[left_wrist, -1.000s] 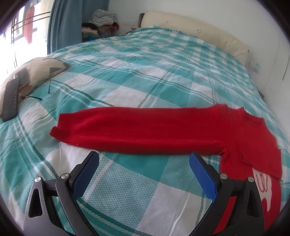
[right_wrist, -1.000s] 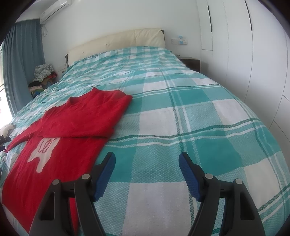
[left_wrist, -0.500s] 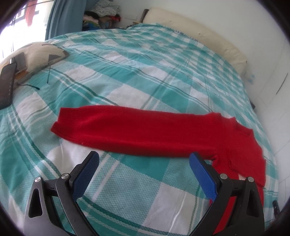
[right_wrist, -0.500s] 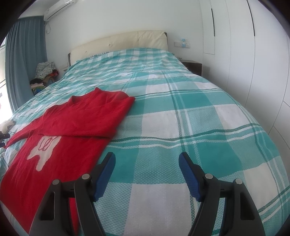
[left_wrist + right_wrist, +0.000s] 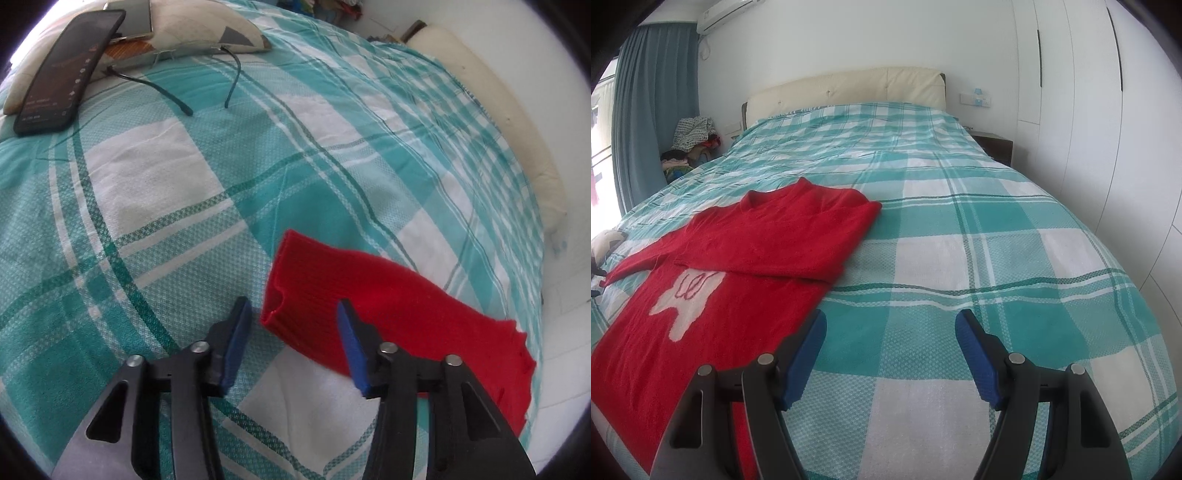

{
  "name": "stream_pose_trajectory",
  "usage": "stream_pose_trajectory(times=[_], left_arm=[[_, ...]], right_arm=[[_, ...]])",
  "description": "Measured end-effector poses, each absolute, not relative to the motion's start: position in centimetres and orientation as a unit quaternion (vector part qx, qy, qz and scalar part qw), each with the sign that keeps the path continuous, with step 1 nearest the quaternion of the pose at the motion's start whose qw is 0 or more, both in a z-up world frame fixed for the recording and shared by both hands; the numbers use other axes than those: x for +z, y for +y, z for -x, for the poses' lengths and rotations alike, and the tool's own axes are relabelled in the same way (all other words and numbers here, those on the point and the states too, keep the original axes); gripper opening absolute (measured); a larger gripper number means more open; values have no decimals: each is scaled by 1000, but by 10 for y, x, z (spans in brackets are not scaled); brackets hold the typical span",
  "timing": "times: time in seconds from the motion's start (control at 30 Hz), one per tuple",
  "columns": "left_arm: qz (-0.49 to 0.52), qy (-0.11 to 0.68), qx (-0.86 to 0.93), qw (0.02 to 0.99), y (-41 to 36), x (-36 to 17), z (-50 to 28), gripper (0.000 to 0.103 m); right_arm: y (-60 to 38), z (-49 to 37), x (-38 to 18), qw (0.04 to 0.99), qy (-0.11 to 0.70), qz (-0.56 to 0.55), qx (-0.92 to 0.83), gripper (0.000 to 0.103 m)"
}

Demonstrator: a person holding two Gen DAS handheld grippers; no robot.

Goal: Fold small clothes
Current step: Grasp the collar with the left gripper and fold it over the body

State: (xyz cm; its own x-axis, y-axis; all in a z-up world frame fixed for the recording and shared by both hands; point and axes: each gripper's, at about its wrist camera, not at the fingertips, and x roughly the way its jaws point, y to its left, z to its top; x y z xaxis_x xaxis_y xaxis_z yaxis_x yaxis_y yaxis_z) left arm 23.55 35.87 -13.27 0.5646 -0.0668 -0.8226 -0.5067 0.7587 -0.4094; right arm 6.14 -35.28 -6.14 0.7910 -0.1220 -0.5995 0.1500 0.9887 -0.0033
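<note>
A red knit sweater (image 5: 768, 236) with a white figure on its front lies flat on the teal and white checked bed. Its right sleeve is folded over the chest. Its left sleeve (image 5: 369, 291) stretches out sideways, cuff end nearest me in the left wrist view. My left gripper (image 5: 293, 317) is open, its jaws on either side of the cuff corner, just above it. My right gripper (image 5: 890, 332) is open and empty above bare bedspread, to the right of the sweater's body.
A cushion (image 5: 192, 33) at the left edge of the bed carries a black phone (image 5: 70, 70) and a second phone; dark glasses (image 5: 207, 74) lie beside it. A cream headboard (image 5: 846, 88), a clothes pile (image 5: 690, 144) and white wardrobes (image 5: 1089, 110) surround the bed.
My left gripper has swung left along the sleeve and come down to its cuff end, with narrower jaws. The right gripper has hardly moved.
</note>
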Motion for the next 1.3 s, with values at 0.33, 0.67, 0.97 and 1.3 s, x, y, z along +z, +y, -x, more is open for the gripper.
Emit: stream_pose_trajectory(times=[0.33,0.67,0.97,1.3], left_arm=[[152,363,37,918,242,5,-264,2],[-10,333,-219,917,-33,73,-276,3],[-89,420,-268,863,-147,-13,-261,53],[-73,379,-149,911,13,1,-247,90]], right_arm=[[-355,-57,-52,951,300,-40,-59,72],[-359,-52,-41,956,284,-48,-58,72],[-372,-54,-40,953,284,-86,-50,72],[-377,-49,-34,954,275,-111,-41,72]])
